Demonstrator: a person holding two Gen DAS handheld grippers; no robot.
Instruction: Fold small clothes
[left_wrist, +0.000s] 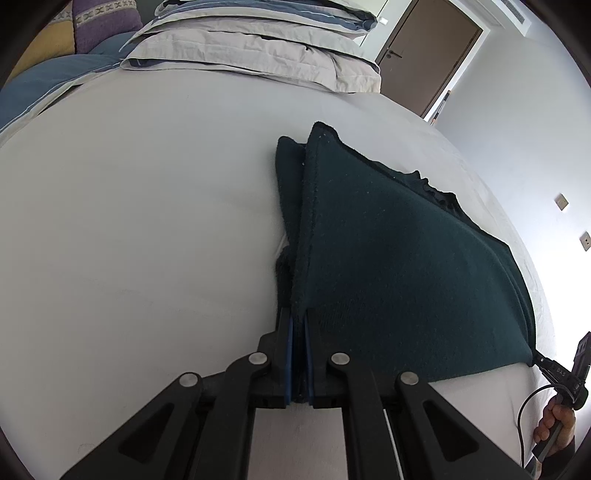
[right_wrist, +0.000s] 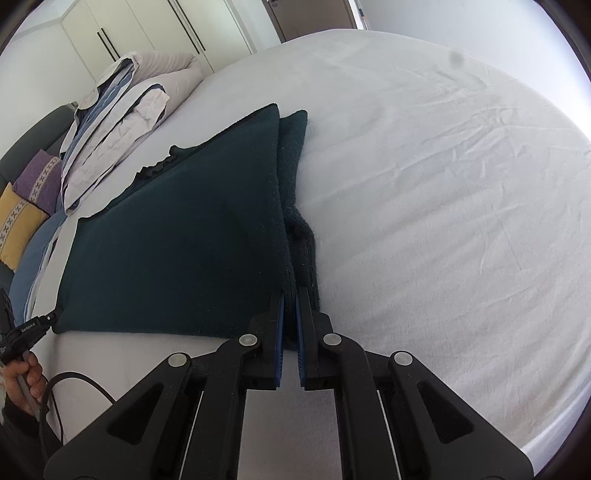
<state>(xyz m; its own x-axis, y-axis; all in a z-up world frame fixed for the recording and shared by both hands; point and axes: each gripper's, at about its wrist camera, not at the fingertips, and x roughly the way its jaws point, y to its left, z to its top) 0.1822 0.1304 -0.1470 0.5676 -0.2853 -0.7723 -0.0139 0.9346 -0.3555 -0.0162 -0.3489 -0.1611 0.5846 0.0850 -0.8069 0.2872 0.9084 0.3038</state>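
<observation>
A dark teal knit garment (left_wrist: 399, 266), probably a small sweater, lies on the white bed sheet (left_wrist: 140, 229), and both claws hold its near edge. The left claw (left_wrist: 298, 325) is clamped on the garment's left near corner, with the fabric pinched between its blue-padded fingers (left_wrist: 289, 350). The right claw (right_wrist: 290, 299) is clamped on the opposite near corner in the same way, dark knit filling the narrow gap between its pads. From each corner the top layer runs up and away as a taut, tilted sheet, so the near edge appears lifted off the bed while the far part, with a ruffled edge (right_wrist: 159, 166), rests on the sheet. Along each outer side a narrower strip of the same knit, perhaps a tucked-in sleeve (right_wrist: 295, 147), shows beside the raised layer. This looks like the middle of a fold: the near hem is gripped at both corners and ready to be carried over the far half. The next move would call for both claws to travel forward together at matching height and pace, keeping the edge stretched straight between them, then lowering it so it lines up with the far edge before letting go. A stack of folded bedding (right_wrist: 122, 122) and patterned cushions (right_wrist: 37, 177) sits well apart at the head of the bed.
</observation>
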